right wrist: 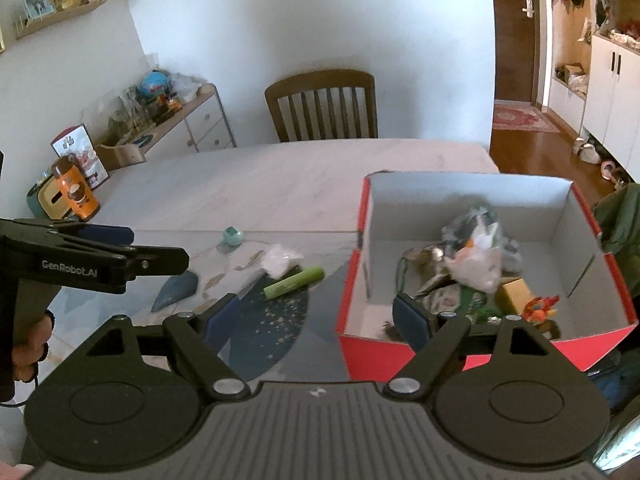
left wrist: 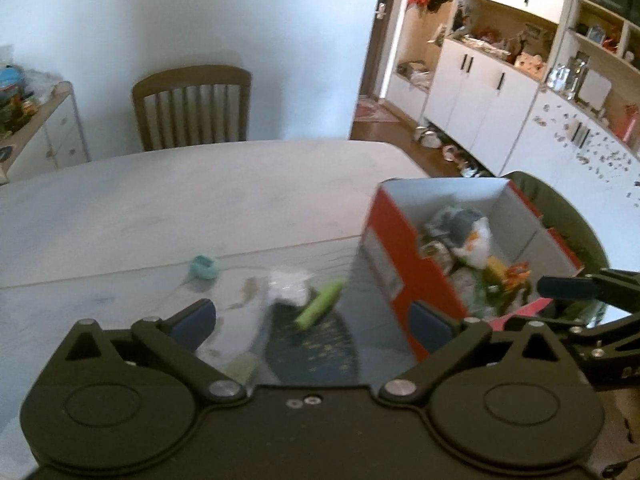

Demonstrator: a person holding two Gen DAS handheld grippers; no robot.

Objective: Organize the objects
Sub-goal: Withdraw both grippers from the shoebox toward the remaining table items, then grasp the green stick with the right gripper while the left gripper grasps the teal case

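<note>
A red box [right wrist: 362,240] with a white inside stands on the table at the right and holds several items, among them a white plastic bag [right wrist: 478,258] and an orange toy [right wrist: 538,306]. Left of the box lie a green tube [right wrist: 294,282], a crumpled clear bag [right wrist: 278,260] and a small teal object [right wrist: 233,236]. My right gripper [right wrist: 316,316] is open, one finger over the dark mat, the other over the box's near wall. My left gripper [left wrist: 312,322] is open too, low over the mat, with the green tube [left wrist: 320,306] just ahead of it and the red box [left wrist: 400,256] to its right.
A dark blue mat [right wrist: 272,320] speckled with crumbs lies under the tube. A blue shard [right wrist: 178,288] rests to the left. An orange bottle [right wrist: 76,192] stands at the table's left edge. A wooden chair [right wrist: 322,106] is at the far side.
</note>
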